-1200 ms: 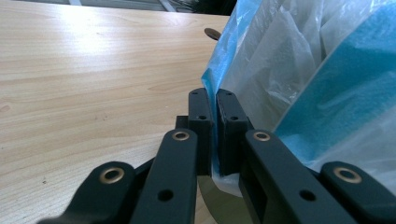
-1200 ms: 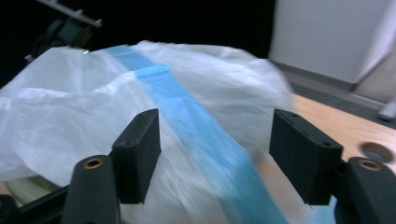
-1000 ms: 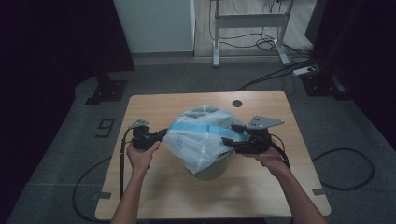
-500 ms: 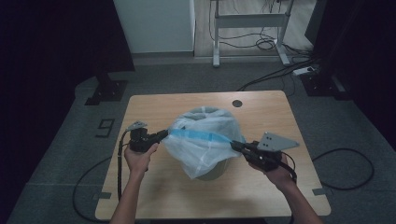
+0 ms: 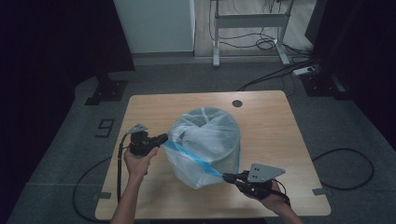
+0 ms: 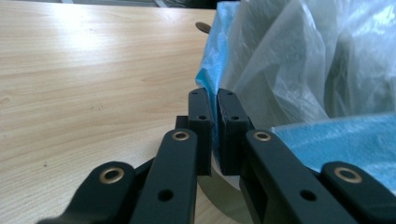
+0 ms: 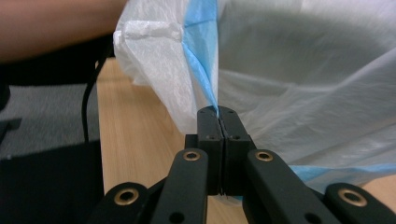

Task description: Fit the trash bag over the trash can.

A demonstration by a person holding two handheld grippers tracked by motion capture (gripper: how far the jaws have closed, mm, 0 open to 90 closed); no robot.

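On the wooden table, near its middle, stands a round bin draped in a translucent white plastic bag with a blue band along its edge. The bag's mouth hangs loose over the bin's rim, and the blue band runs taut between the 2 grippers across the near side of the bin.

Left gripper: held at the bag's left side, jaws clenched on the blue edge. Its own view confirms this; the bag film passes between the 2 pads, which stand nearly together with the plastic pinched in the slit.

Right gripper: low at the near right of the bin, just above the table, jaws clamped on the other end of the blue band. Its jaws have just been closing, with the bag's edge between them. In the right gripper view the pads meet flush and the bag fans up and away from the pinch point, the blue seam rising straight from the tips.

Both hands grip their tools from the near table edge.
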